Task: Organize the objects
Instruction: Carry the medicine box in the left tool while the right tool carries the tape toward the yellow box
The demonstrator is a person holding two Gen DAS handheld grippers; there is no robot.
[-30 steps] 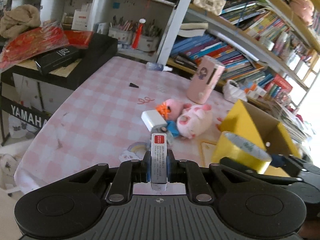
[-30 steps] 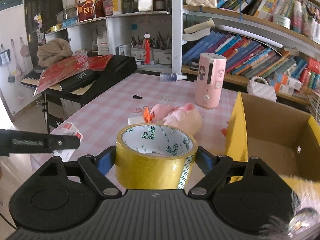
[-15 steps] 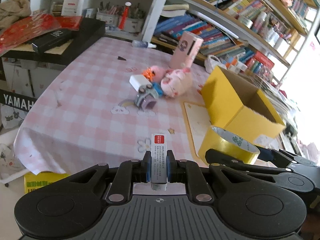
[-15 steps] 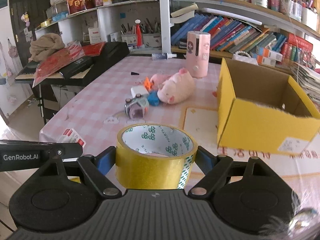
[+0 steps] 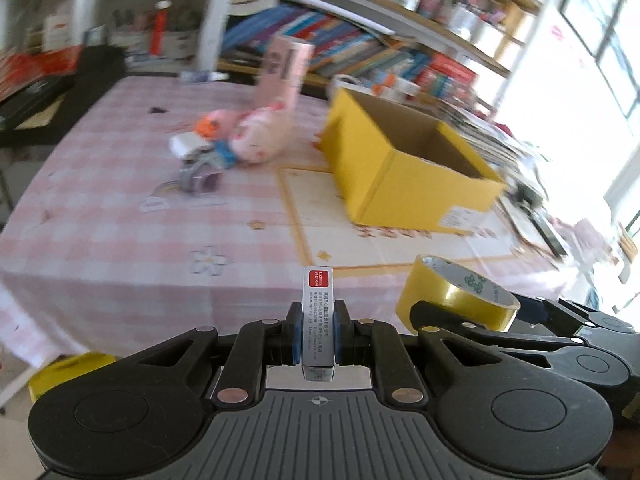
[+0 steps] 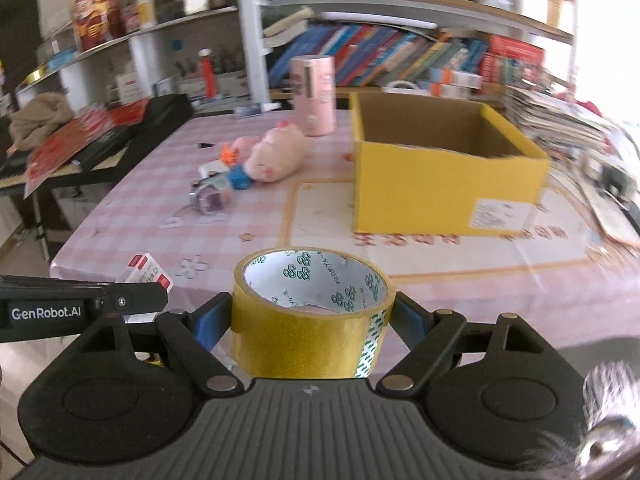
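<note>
Left wrist view: our left gripper (image 5: 317,334) has its jaws clamped on a small grey box (image 5: 317,316) with a red label, held upright off the near edge of the surface (image 5: 120,240). The yellow carton (image 5: 404,168) stands open well ahead to the right. A plush pig (image 5: 260,136), a pink cylinder (image 5: 286,70) and small loose items remain on the checked cloth.

Right wrist view: our right gripper (image 6: 312,320) has its jaws spread wide around a roll of yellow tape (image 6: 308,332), the pads pressing on both sides. The carton interior (image 6: 424,128) shows nothing inside from this angle.

We judge the task early: two items are in hand but not yet deposited, and the rest await collection.
</note>
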